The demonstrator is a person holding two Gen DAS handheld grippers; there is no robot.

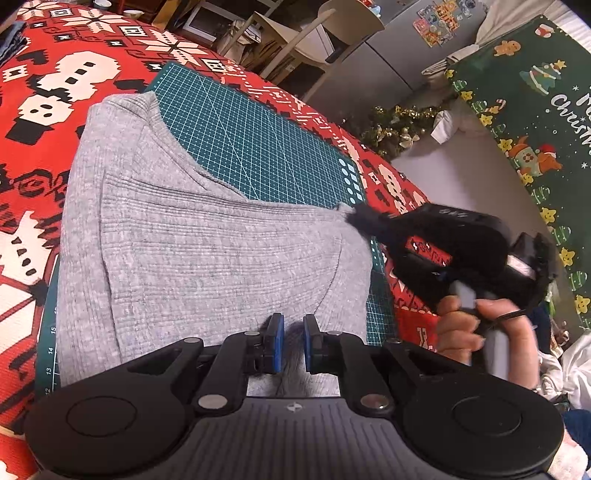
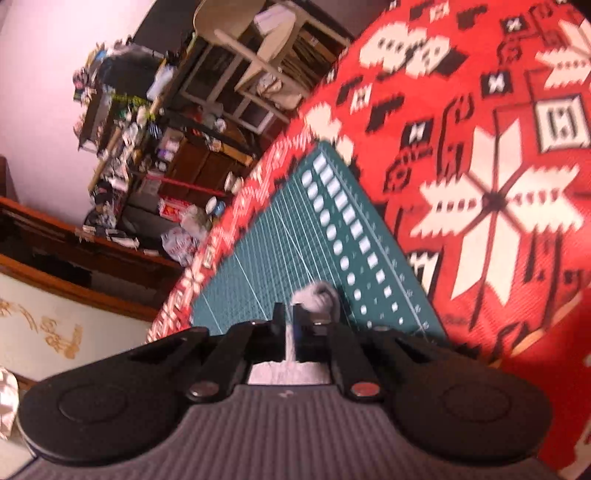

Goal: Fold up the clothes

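Pinching a corner of the grey ribbed sweater [image 1: 207,258], my right gripper [image 1: 351,218] has its fingers pressed together on the knit, and a small tuft of grey fabric [image 2: 317,295] pokes out past the fingertips in the right wrist view. Seen from my left side, that gripper reaches in from the right edge of the garment, with my right hand [image 1: 469,328] wrapped around its handle, and the cloth is drawn up into a taut ridge running toward the pinched corner.

My left gripper [image 1: 293,343] hovers over the near edge of the sweater with its blue-padded fingers [image 1: 277,345] spread apart. Grey knit shows in the gap between them, though I cannot tell whether the pads touch it.

The sweater lies mostly flat on the green cutting mat [image 1: 258,140], covering its near part and spilling over its left edge onto the red patterned tablecloth [image 1: 44,92]. One fold line runs along the sweater's left side. The far stretch of the mat, with its white grid and rows of pale shapes, is bare.

Beyond the table stand a pale wooden chair [image 1: 295,33], a green Christmas banner [image 1: 528,110] and a cluttered shelf [image 2: 147,147].
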